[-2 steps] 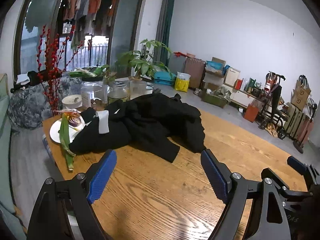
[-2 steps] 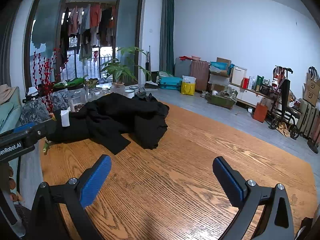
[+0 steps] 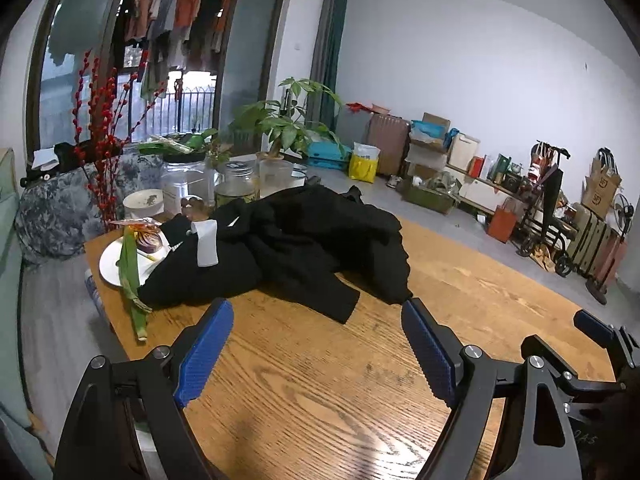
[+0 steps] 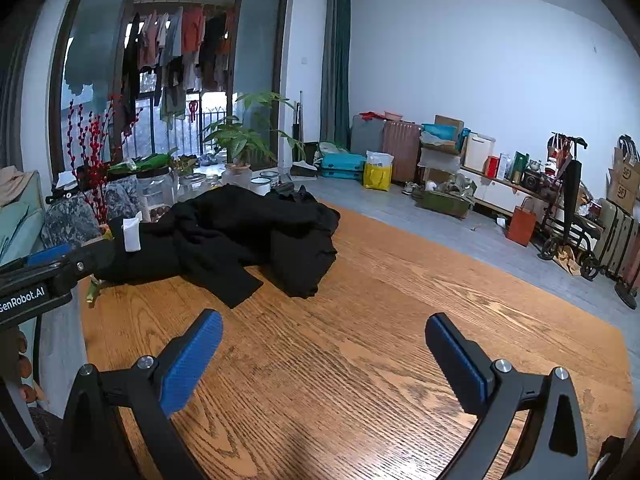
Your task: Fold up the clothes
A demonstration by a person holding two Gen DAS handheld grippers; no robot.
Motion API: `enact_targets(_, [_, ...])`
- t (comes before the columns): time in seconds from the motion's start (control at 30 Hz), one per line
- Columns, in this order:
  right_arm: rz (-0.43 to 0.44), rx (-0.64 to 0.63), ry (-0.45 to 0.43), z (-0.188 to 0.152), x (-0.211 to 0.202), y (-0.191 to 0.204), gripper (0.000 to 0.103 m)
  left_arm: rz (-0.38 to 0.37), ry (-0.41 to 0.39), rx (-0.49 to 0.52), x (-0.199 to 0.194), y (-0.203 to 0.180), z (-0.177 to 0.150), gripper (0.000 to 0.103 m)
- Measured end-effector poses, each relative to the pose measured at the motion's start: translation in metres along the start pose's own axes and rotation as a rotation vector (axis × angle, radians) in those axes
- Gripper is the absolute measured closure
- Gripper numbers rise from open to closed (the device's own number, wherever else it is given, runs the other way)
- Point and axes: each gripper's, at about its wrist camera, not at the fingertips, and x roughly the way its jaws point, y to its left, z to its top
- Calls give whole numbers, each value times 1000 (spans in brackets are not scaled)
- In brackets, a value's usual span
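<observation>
both grippers, left gripper (image 3: 316,344) and right gripper (image 4: 324,354), stay spread and empty; black garment (image 3: 280,248) lies crumpled, unchanged, so folding hasn't begun.

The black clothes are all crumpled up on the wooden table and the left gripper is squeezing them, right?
Not quite. The black clothes are crumpled on the wooden table, but the left gripper is open and empty, short of them, as the left wrist view shows.

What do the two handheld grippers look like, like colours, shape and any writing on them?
Both share one design. The left gripper and right gripper each have a black frame with angular cut-out arms, silver screws at the joints, and two flat fingers faced with ribbed blue pads. White lettering on the left one's side reads GenRobot.AI.
</observation>
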Motion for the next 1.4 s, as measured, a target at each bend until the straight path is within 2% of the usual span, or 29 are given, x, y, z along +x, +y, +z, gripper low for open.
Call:
enact_targets(0.27, [-2,-51,25,1,5,10,0,14,-15,21,-4,3,-1,17])
enact_targets(0.97, [-1,-40,52,-2,6,8,0,30,23,46,5,1,-6,17])
enact_targets(1.17, [-14,-18,83,-2,12,5,0,22,33,20,9,10,-6,17])
enact_targets(1.3, [-31,-12,85,8,14,-1,0,12,29,-29,18,29,10,17])
enact_targets(1.4, [-74,-34,23,38,13,-9,0,30,0,-52,26,42,40,17])
